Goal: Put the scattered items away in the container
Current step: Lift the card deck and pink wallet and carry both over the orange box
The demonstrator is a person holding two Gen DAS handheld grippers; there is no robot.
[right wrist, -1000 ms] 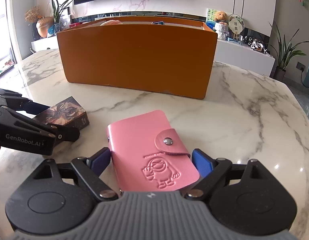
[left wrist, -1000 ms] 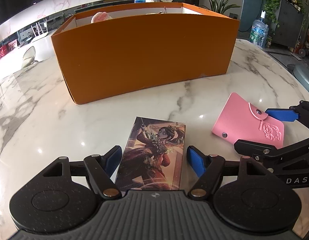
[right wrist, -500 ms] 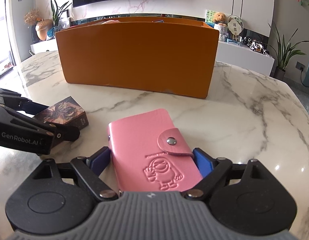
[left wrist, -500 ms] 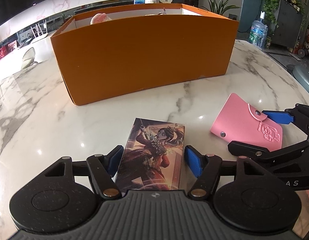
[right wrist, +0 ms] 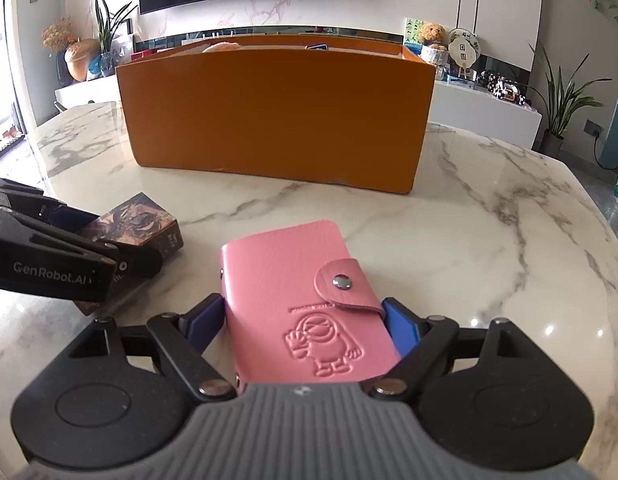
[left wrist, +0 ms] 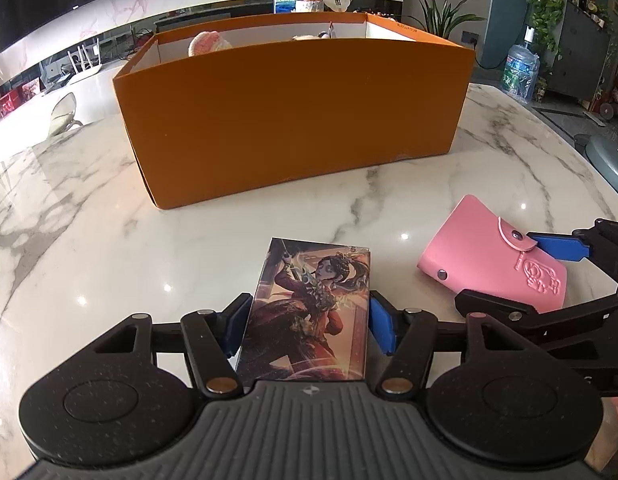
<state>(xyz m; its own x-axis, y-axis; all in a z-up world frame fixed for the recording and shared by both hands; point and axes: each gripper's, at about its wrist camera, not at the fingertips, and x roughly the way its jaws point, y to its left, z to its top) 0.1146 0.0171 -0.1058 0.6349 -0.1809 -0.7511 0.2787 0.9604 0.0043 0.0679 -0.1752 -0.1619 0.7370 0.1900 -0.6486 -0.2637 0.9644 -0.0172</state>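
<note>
Inspector: Your orange box stands at the far side of the bench, with a pink plush and other items, unclear, inside.

Operator: And what remains outside?

Inspector: Two items, near side. Your left gripper has closed against the picture box; your right gripper against the pink card wallet. Both rest on the bench.

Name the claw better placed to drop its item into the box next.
Neither clearly: left claw is shut on the card box, right claw on the pink wallet, both facing the orange box.
</note>
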